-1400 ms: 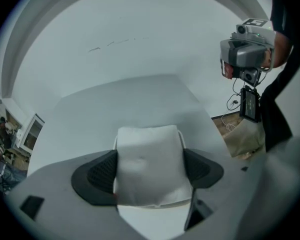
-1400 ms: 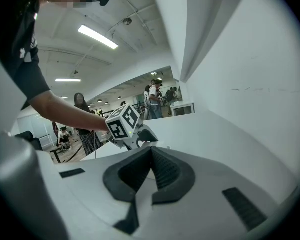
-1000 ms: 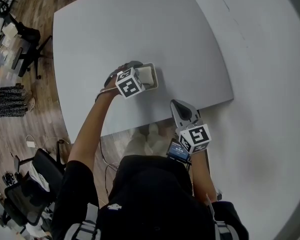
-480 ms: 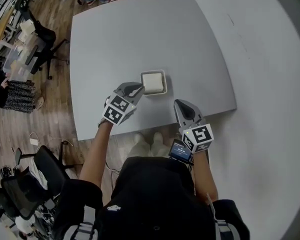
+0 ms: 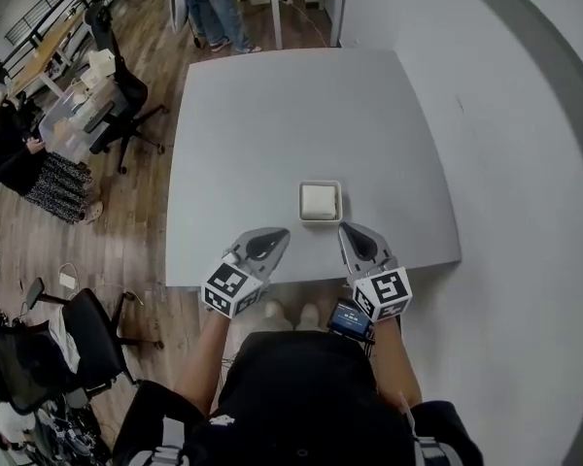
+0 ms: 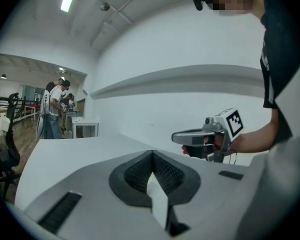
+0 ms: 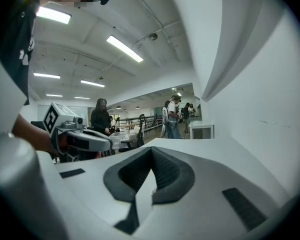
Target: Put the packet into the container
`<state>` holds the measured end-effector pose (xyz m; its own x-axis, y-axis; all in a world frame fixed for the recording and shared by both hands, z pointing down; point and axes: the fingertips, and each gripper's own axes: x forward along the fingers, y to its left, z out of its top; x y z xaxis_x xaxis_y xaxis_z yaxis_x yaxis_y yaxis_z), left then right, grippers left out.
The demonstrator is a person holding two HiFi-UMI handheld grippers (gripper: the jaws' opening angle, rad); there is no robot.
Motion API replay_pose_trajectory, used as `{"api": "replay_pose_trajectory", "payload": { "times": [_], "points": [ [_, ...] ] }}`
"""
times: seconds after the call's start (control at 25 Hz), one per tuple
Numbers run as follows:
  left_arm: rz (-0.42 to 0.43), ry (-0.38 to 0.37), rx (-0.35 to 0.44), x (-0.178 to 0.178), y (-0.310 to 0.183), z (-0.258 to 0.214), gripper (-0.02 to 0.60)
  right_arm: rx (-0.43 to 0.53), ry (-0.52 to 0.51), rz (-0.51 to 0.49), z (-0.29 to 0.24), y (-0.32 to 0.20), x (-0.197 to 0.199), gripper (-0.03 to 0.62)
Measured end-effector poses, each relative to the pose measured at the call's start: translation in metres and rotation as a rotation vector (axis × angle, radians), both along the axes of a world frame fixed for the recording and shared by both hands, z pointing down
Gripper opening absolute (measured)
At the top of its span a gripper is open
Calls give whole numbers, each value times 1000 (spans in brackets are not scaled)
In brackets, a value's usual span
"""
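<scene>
Now both hands are hovering level over the smooth grey tabletop's [image 5: 272, 124] near edge, left tool [image 5: 275, 239] and right tool [image 5: 348, 233] both closed and empty, while the flat pale packet [image 5: 319, 201] is lying inside the square white container [image 5: 339, 203] just beyond them.

Matt grey table [image 5: 272, 115]; wood-plank floor [image 5: 126, 216]; smooth white container [image 5: 302, 203]

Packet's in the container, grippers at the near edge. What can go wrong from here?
1. The container sits near the table edge, just ahead of the shut left gripper and right gripper; a stray forward move might knock it.
2. The packet nearly fills it; a bump may tip it out.
</scene>
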<state>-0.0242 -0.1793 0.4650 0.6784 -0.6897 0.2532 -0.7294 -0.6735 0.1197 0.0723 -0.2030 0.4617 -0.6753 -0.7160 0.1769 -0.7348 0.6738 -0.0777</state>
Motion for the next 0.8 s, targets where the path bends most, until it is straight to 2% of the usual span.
{"api": "replay_pose_trajectory", "payload": {
  "times": [0.12, 0.44, 0.8],
  "points": [
    [-32, 22, 41, -8, 11, -11, 9, 31, 6, -28, -10, 3, -10, 21],
    [-84, 40, 64, -28, 24, -29, 9, 63, 0, -67, -27, 10, -27, 20],
    [-81, 37, 80, -26, 24, -34, 8, 86, -9, -95, -38, 8, -35, 20]
  ]
}}
